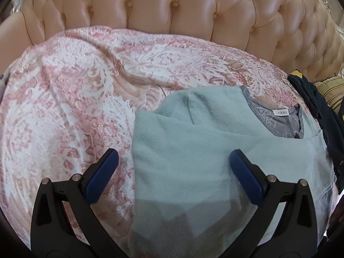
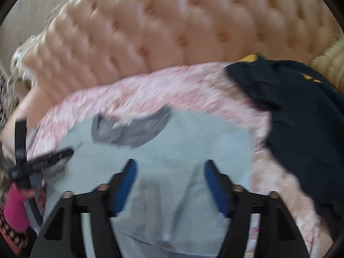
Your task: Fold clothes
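Tufted peach headboard [image 1: 172,10] across the back; below it a bed under a pink-and-white patterned bedspread [image 1: 71,90], which carries the clothes.

Left wrist view: pale green fleece top [image 1: 193,142] lies on the bedspread, right of centre, neckline away from the camera, grey patterned lining [image 1: 277,121] and white label [image 1: 282,112] showing at the collar. Its left side looks turned in over the body — a straight edge runs down the left and a raised ridge crosses near the shoulder. Left tongs [image 1: 174,163] stand wide open, holding nothing; one blue pad is over the bedspread, the other over the fleece. A dark navy garment [image 1: 318,107] lies bunched at the right edge, just beside the top.

Right wrist view (motion-blurred): same green top under the right tongs [image 2: 169,176], open and empty, both pads over the fabric. Navy garment with yellow trim lies in a heap to the right. The left tongs' black frame shows at far left, with a pink sleeve [image 2: 15,202] behind it.

Judgement: top is part-folded, mid-sequence. Whether the right side is also turned in is not settled — blur hides that edge. Next grip needs a clean pinch on one fabric layer at an edge; thick fleece may bunch or drag the fold underneath.
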`<state>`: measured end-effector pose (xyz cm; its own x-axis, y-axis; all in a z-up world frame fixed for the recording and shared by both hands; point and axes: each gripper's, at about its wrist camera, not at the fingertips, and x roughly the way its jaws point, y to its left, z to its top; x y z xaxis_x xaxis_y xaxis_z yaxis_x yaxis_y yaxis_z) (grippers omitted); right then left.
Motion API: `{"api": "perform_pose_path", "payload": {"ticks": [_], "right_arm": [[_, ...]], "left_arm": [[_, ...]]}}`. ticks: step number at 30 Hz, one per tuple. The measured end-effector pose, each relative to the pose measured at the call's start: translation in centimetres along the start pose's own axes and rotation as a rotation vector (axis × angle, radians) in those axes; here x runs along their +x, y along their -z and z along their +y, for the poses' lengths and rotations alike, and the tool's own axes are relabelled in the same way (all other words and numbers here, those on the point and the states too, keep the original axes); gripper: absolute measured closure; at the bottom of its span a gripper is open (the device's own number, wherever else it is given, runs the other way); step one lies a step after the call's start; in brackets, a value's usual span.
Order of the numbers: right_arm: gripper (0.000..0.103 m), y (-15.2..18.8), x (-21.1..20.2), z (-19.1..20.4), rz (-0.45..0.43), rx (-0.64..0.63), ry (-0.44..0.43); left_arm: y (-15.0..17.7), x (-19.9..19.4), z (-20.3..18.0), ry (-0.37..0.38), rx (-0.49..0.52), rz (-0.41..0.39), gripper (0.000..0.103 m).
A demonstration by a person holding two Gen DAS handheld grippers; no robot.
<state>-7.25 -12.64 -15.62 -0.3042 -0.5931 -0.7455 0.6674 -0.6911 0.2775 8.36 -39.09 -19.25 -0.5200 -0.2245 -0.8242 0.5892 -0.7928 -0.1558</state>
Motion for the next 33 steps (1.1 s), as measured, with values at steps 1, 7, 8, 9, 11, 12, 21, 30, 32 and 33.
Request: {"api": "perform_pose_path", "payload": {"ticks": [1,7,8,9,11,12,21,30,32,33], "right_arm": [[0.016,-0.6,-0.3,-0.5,-0.019,0.015,0.0],[0.015,-3.7,1.8,0.6,0.003,-0.039,-0.015],[0.015,-4.1,2.3,0.9,0.012,-0.051,-0.023],[0.015,-4.4,3.2,1.2,0.029,-0.06,-0.043],[0.015,-4.8,5.0,1.9,0.08,-0.077,-0.083],[0.015,-5.0,6.0,2.1,0.113,-0.088,-0.093],[0.015,-4.7,8.2,0.3,0.183,-0.125,-0.005],[0.0,-2.8,2.0,1.8,0.096,-0.156,0.019],[0.0,-1.0,0.2,2.9,0.087,-0.207,0.024],[0.0,0.0,-0.2,3.4,0.089,-0.222,0.02]], "left_arm": [[-0.1,-0.6,-0.1,-0.01,-0.004,-0.026,0.0],[-2.7,-1.5,-4.1,0.016,0.1,-0.075,0.0],[-3.2,-1.2,-5.0,0.019,0.129,-0.065,0.0],[-3.4,0.0,-5.2,0.014,0.141,-0.027,0.0],[-3.6,2.6,-5.5,0.001,0.161,0.058,0.0],[-3.7,3.0,-5.2,0.004,0.156,0.067,0.0],[-4.3,4.1,-3.2,0.031,0.11,0.081,0.0],[-0.9,-2.4,-3.1,0.002,0.208,-0.026,0.0],[0.0,-4.1,-3.0,-0.005,0.233,-0.054,0.0],[0.4,-4.9,-3.0,-0.009,0.245,-0.067,0.0]]}}
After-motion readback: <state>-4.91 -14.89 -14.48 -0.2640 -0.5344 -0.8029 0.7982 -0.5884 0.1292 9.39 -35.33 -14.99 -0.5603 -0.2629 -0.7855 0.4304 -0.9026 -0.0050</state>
